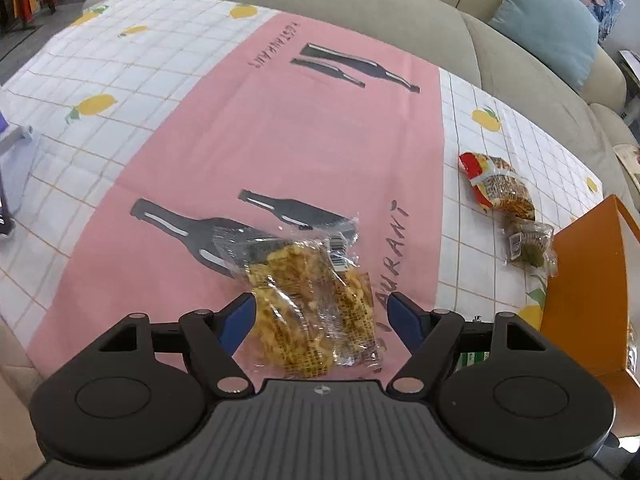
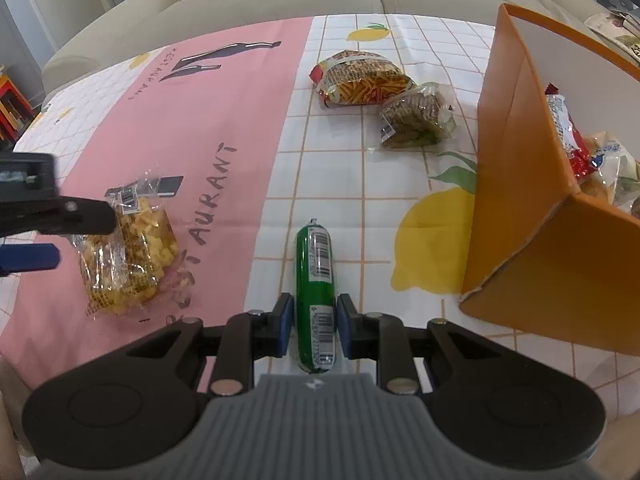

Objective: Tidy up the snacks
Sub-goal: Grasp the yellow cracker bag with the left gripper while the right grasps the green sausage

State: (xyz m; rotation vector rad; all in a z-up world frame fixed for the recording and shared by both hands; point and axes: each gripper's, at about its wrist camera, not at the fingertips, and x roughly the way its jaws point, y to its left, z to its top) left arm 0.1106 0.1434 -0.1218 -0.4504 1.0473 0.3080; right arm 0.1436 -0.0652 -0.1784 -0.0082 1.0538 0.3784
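Note:
A clear bag of yellow puffed snacks [image 1: 308, 312] lies on the pink tablecloth [image 1: 280, 140]. My left gripper [image 1: 322, 316] stands open and wide around it, with a gap between the right pad and the bag. From the right wrist view the same bag [image 2: 132, 256] lies at the left, with the left gripper [image 2: 86, 238] over it. My right gripper [image 2: 315, 326] is shut on a green sausage stick [image 2: 316, 280] that points forward along the fingers. An orange box [image 2: 520, 200] stands open at the right, also visible as the orange box [image 1: 588, 280].
A red-and-yellow pack of sticks [image 2: 360, 80] and a clear pack of brown crackers [image 2: 416, 120] lie beside the box. Red and white packs [image 2: 568, 136] sit inside it. A beige sofa [image 1: 360, 4] with cushions runs behind the table. A grey-purple object [image 1: 12, 152] sits at the far left edge.

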